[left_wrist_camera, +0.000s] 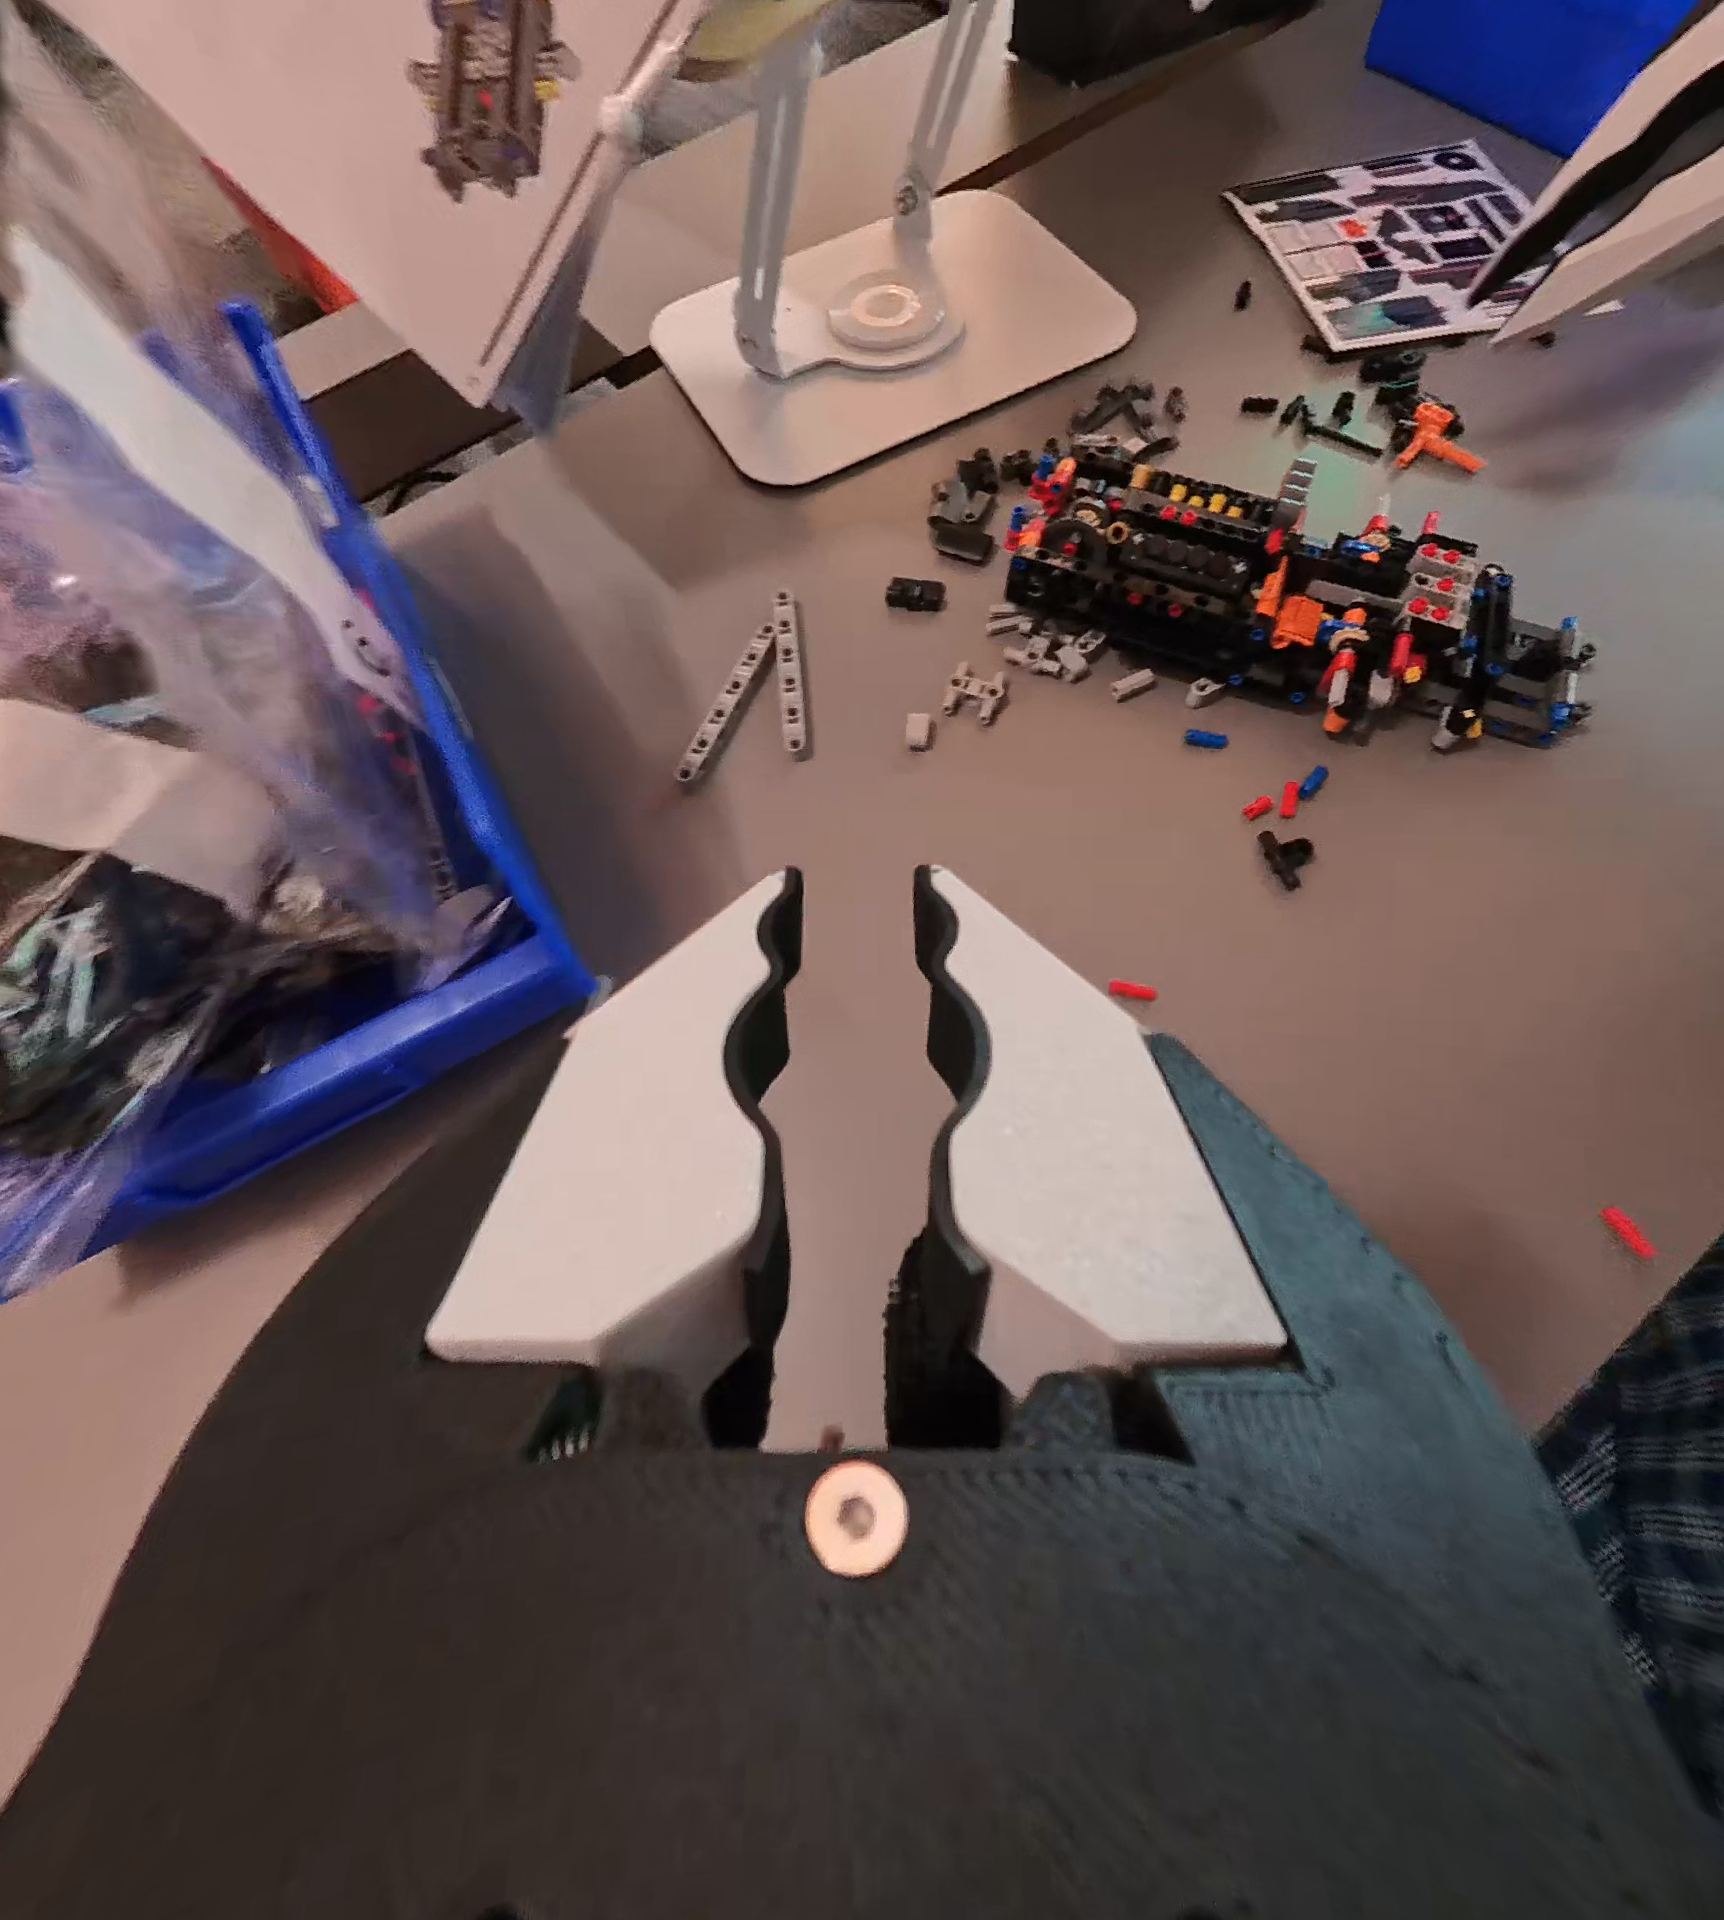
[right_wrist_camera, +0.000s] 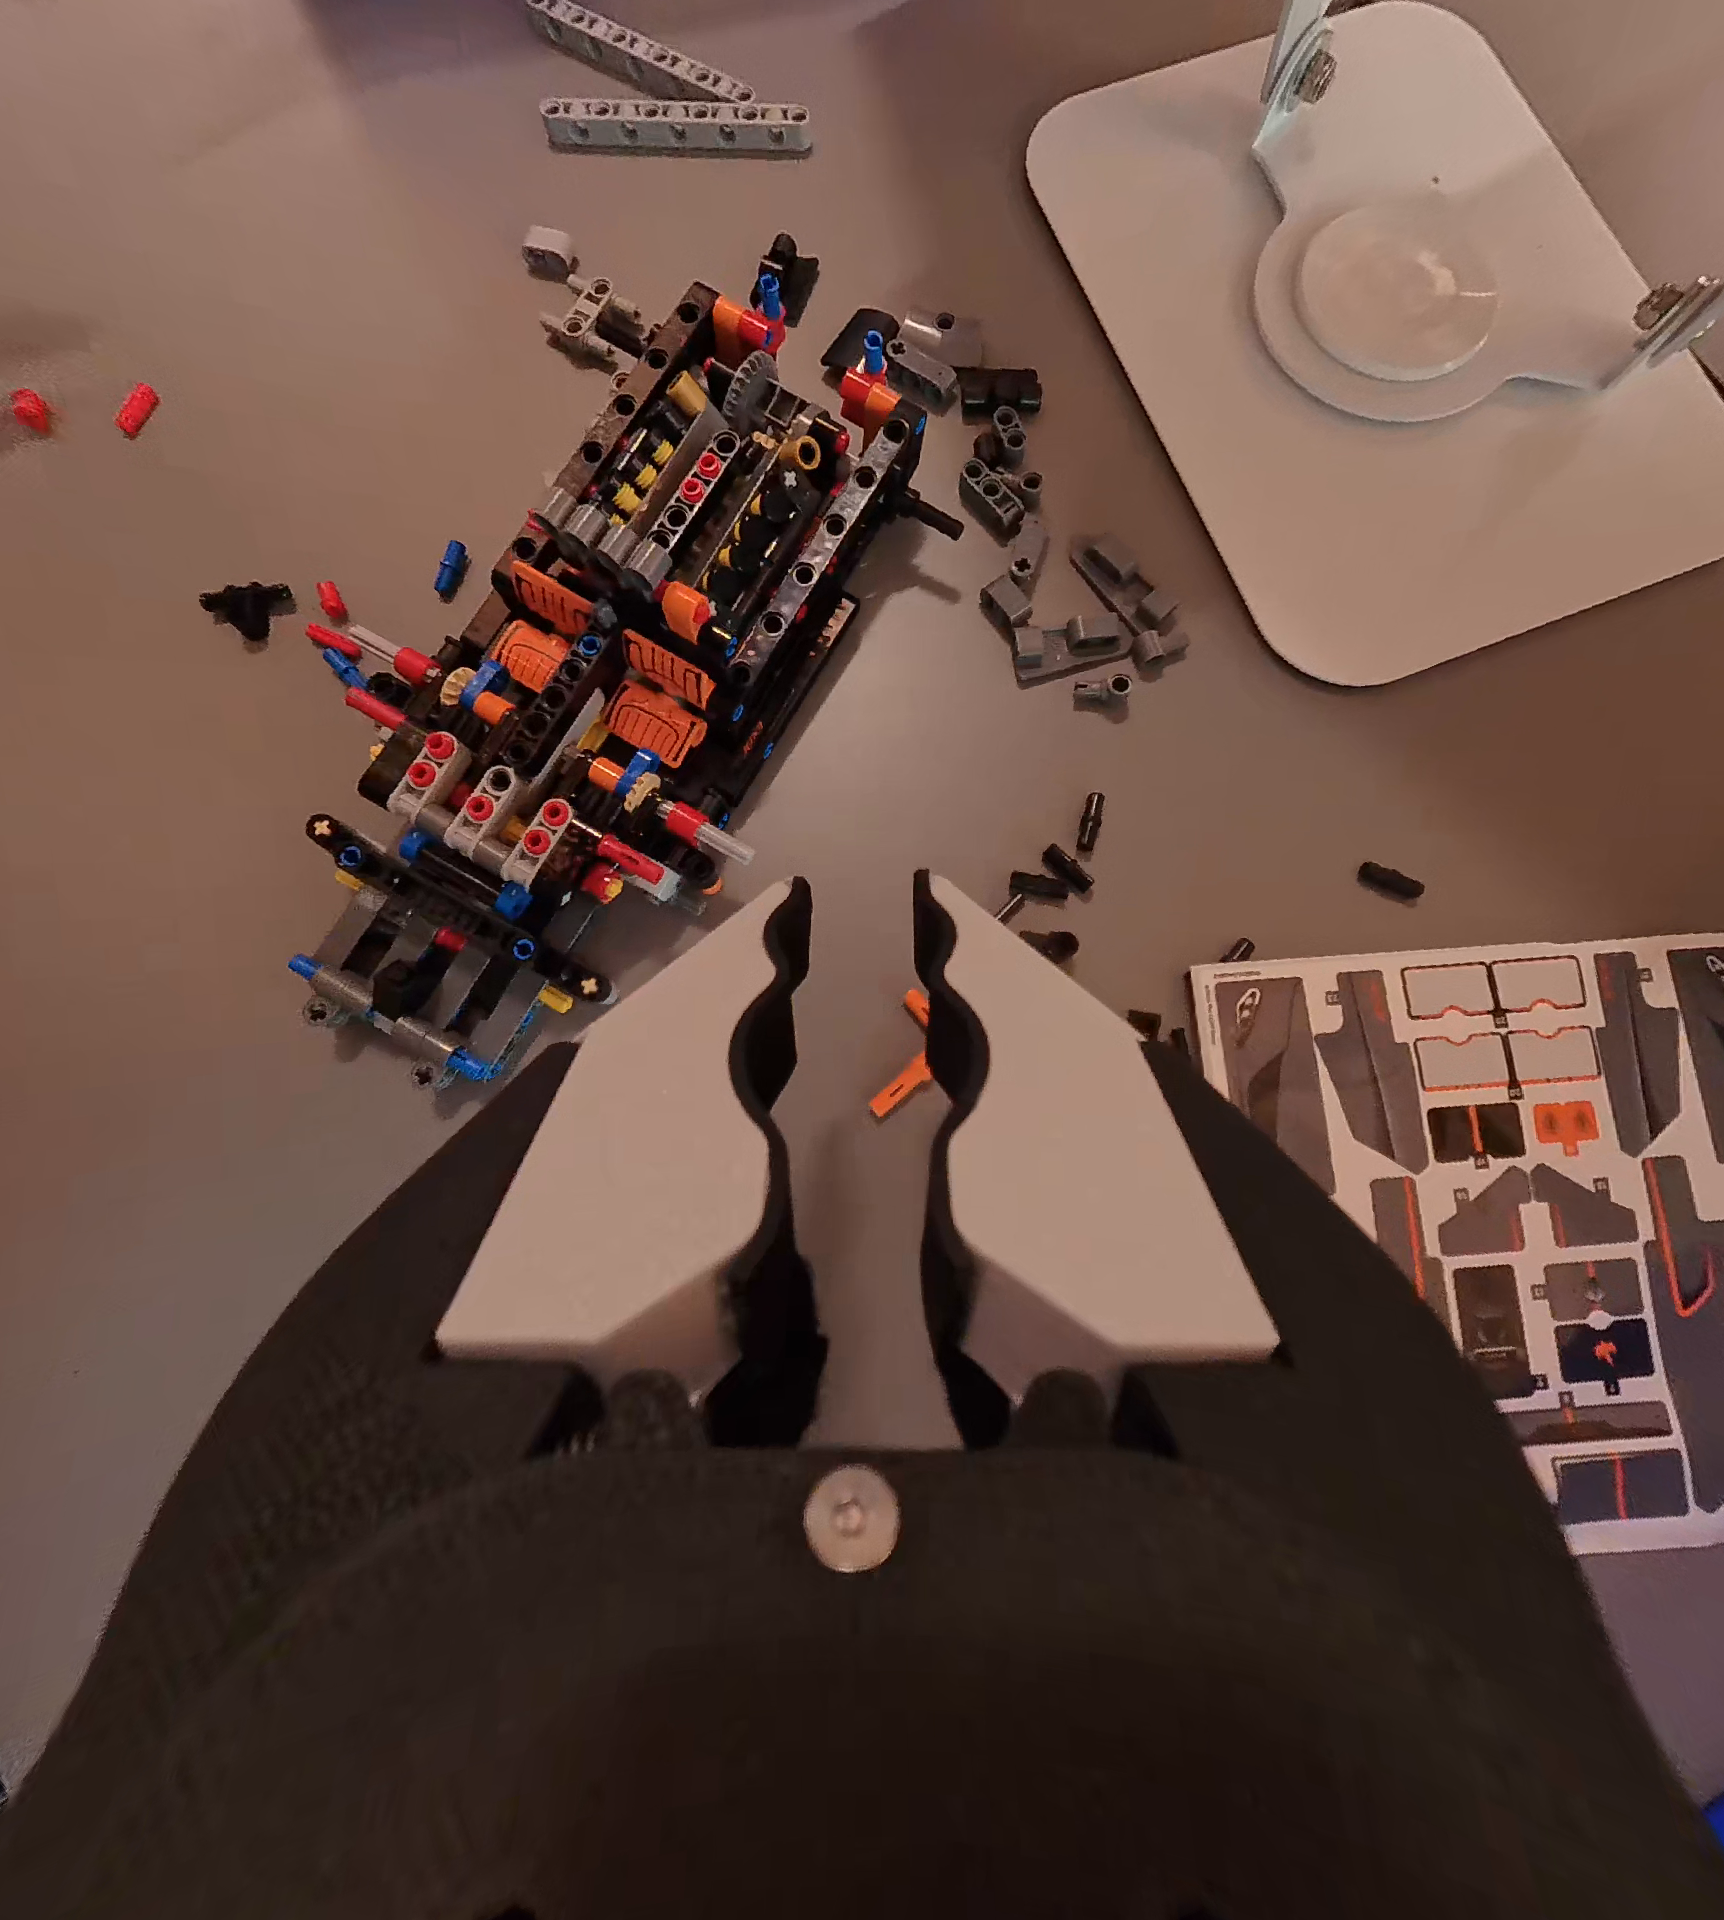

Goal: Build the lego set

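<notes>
The left gripper hangs above bare grey table, its jaws parted by a narrow gap with nothing between them. Ahead and to its right sits the partly built lego chassis, black with orange, red and blue parts, ringed by loose grey connectors and small red pins. Two long grey beams lie in a V just left of it. A blue bin holding clear bags of parts stands at the left (its contents are blurred). The right gripper is likewise slightly open and empty, poised over an orange axle piece on the table, between the chassis and the sticker sheet. A white stand base sits beyond.
</notes>
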A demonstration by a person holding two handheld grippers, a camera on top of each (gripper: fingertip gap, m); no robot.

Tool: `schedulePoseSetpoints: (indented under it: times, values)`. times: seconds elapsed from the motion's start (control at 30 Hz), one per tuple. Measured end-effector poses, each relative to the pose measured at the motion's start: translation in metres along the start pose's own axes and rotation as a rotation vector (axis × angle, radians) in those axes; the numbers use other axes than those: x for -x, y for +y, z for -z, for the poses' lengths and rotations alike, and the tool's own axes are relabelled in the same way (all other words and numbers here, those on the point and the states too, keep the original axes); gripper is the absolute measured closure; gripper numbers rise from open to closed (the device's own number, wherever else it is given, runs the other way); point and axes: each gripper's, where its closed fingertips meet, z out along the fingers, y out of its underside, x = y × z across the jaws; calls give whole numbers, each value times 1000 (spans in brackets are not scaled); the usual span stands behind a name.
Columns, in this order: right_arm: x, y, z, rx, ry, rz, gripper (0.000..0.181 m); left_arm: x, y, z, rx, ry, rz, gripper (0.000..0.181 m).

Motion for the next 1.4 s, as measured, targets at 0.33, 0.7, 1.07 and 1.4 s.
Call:
schedulePoseSetpoints:
  times: [0.33,0.7,1.07,1.4]
  values:
    - [11,8,-3,-3,-34,15,164,22,56,47,213,-57,-15,164]
    - [146,-27,12,-104,-403,324,161,-47,96,23,287,154,-37,164]
    - [313,9,-62,41,-730,815,163,-104,108,6,204,280,43,164]
    - [321,14,-77,98,-792,817,180,-90,119,27,132,242,109,165]
